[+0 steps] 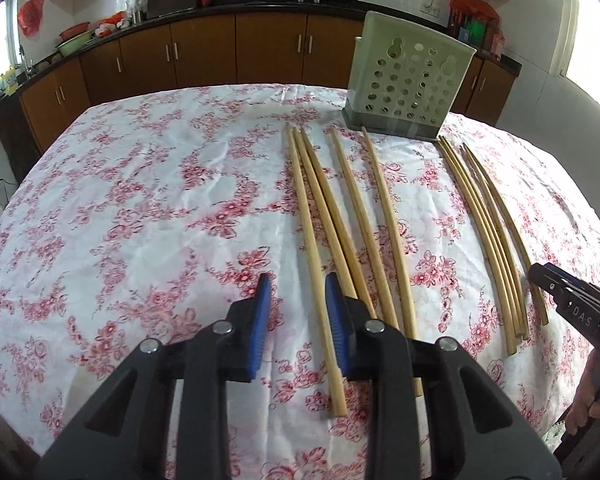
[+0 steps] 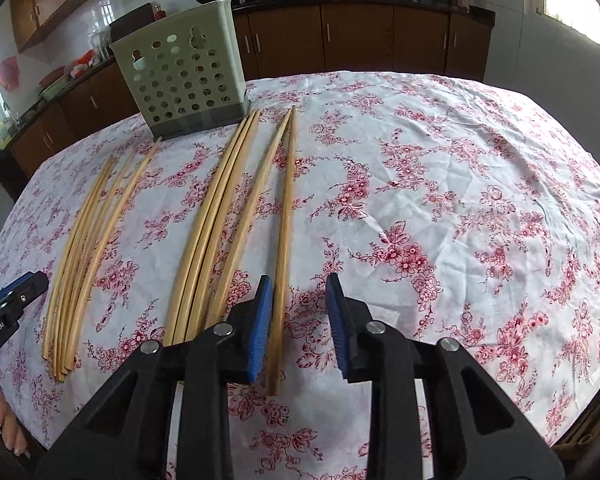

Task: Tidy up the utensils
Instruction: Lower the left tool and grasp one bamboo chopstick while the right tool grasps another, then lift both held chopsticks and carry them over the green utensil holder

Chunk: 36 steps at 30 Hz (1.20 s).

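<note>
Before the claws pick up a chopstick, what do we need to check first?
1. Left claw open and empty: ok.
2. Right claw open and empty: ok.
3. Chopsticks lying flat on the tablecloth, none lifted: ok.
4. Holder standing upright at the far end of the chopsticks: ok.
5. One chopstick lined up between the right claw's fingers: ok.
6. Room inside the holder: cannot tell.

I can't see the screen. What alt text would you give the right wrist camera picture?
An open right gripper with blue pads hovers over the near end of a chopstick, one of about ten wooden chopsticks lying on a pink floral tablecloth. A pale green perforated utensil holder stands upright behind them, and the left gripper shows at the left edge.
</note>
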{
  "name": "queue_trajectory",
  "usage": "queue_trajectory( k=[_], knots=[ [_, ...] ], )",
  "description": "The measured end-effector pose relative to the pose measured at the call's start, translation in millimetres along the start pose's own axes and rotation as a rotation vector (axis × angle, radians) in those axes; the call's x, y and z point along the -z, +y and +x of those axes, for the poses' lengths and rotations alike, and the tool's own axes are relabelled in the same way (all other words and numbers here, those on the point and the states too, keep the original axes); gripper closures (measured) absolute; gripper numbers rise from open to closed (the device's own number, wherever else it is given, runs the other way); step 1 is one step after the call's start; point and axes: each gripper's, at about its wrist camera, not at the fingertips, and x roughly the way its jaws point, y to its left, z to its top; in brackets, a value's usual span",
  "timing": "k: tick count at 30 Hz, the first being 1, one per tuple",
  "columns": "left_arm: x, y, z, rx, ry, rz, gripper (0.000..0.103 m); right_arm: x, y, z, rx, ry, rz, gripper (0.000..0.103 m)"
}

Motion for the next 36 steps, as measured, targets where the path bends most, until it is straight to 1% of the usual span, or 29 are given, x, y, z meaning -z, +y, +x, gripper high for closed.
queue_trajectory(
  k=[2, 4, 5, 6, 7, 8, 9, 10, 12, 14, 17, 20, 21, 25, 30, 31, 34, 36],
  knots=[
    [-0.8, -3.8, 3.3, 0.001, 0.006, 0.015, 0.076, -2.4, -0.5, 1.4, -0.001, 0.001, -0.003, 0.074],
    [-1.7, -6.5, 8.9, -0.008, 0.024, 0.024, 0.083, -3.1, -0.5, 2.6, -0.001, 0.000, -0.004, 0.074],
    [-2.3, -6.7, 12.4, -0.007, 0.034, 0.021, 0.084, -3.4, -0.7, 2.3, 0.000, -0.001, -0.007, 0.074],
    [-2.8, -6.2, 14.9, -0.010, 0.042, 0.018, 0.088, -4.3, -1.4, 3.3, 0.000, -0.003, -0.010, 0.074],
    [-3.5, -6.1, 16.9, -0.025, 0.040, 0.016, 0.092, -4.8, -1.6, 3.9, 0.003, -0.006, -0.012, 0.075],
    [-4.7, -5.6, 18.6, -0.037, 0.042, 0.018, 0.094, -4.9, -2.6, 4.0, 0.013, -0.012, -0.015, 0.081],
    [-6.3, -4.4, 19.6, -0.040, 0.042, 0.017, 0.095, -6.4, -3.5, 5.5, 0.022, -0.015, -0.015, 0.086],
    [-8.9, -1.3, 21.5, -0.041, 0.045, 0.010, 0.095, -8.3, -5.3, 7.0, 0.020, -0.017, -0.010, 0.094],
    [-14.2, 6.9, 25.1, -0.048, 0.047, -0.002, 0.095, -13.8, -13.2, 9.4, -0.001, -0.011, 0.012, 0.095],
    [-22.0, 19.6, 30.3, -0.078, 0.049, -0.014, 0.095, -20.8, -21.0, 13.2, 0.019, -0.013, 0.021, 0.095],
    [-30.5, 37.9, 34.9, -0.095, 0.050, -0.041, 0.095, -30.6, -34.4, 20.0, 0.040, -0.015, 0.055, 0.095],
    [-37.2, 53.0, 38.8, -0.100, 0.047, -0.038, 0.094, -39.4, -49.4, 26.4, 0.061, -0.024, 0.089, 0.095],
    [-37.9, 54.5, 39.2, -0.100, 0.045, -0.035, 0.092, -40.6, -51.4, 27.4, 0.058, -0.024, 0.090, 0.095],
    [-37.5, 58.8, 38.9, -0.087, 0.034, -0.020, 0.092, -38.6, -50.5, 27.2, 0.065, -0.027, 0.079, 0.095],
    [-29.1, 55.9, 32.2, -0.082, 0.020, -0.019, 0.092, -32.5, -47.3, 23.7, 0.069, -0.030, 0.058, 0.095],
    [-27.8, 54.8, 31.6, -0.083, 0.017, -0.016, 0.094, -32.1, -46.1, 22.8, 0.069, -0.030, 0.058, 0.095],
    [-27.2, 52.0, 32.0, -0.094, 0.010, 0.006, 0.095, -32.1, -46.3, 21.4, 0.065, -0.029, 0.053, 0.095],
    [-29.5, 52.4, 31.6, -0.092, 0.021, 0.010, 0.095, -33.5, -47.5, 17.1, 0.064, -0.034, 0.053, 0.095]
  ],
)
